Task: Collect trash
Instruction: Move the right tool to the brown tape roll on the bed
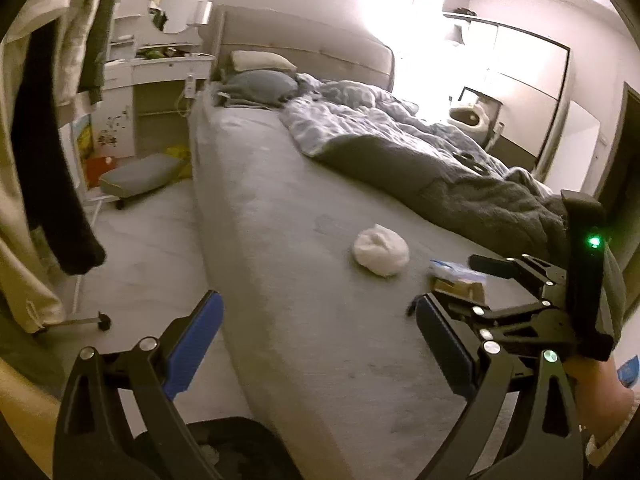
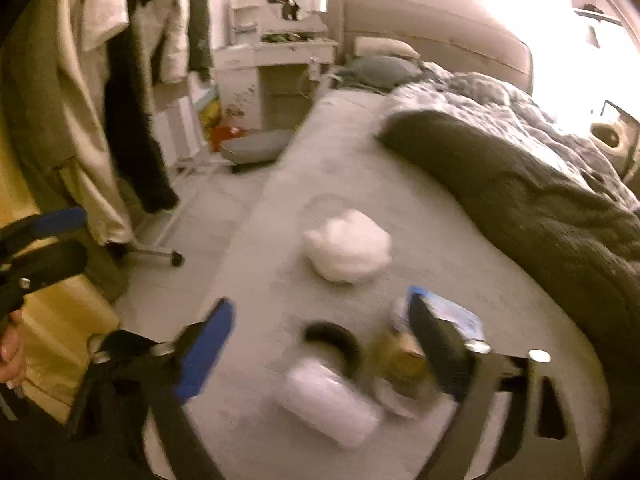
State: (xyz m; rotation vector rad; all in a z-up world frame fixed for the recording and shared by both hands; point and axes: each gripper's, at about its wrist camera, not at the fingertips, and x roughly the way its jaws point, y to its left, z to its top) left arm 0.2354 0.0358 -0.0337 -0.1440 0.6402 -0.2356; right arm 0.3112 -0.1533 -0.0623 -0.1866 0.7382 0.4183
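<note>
A crumpled white wad (image 1: 381, 251) lies on the grey bed sheet (image 1: 280, 208); it also shows in the right wrist view (image 2: 349, 245). Near it lie a blue-and-white wrapper (image 2: 460, 316), a brownish packet (image 2: 400, 356), a black ring-shaped thing (image 2: 334, 340) and a clear plastic wrapper (image 2: 328, 404). My left gripper (image 1: 316, 320) is open and empty, at the bed's near edge, short of the wad. My right gripper (image 2: 320, 320) is open and empty, above the litter pile, its fingers either side of it. The right gripper also shows in the left wrist view (image 1: 500, 280).
A rumpled grey duvet (image 1: 420, 152) covers the bed's right half, pillows (image 1: 260, 84) at the head. Clothes hang on a rolling rack (image 2: 120, 100) at the left. A white dressing table (image 1: 160, 68), a grey footstool (image 1: 140, 176) and a dark bag (image 1: 224, 448) below me.
</note>
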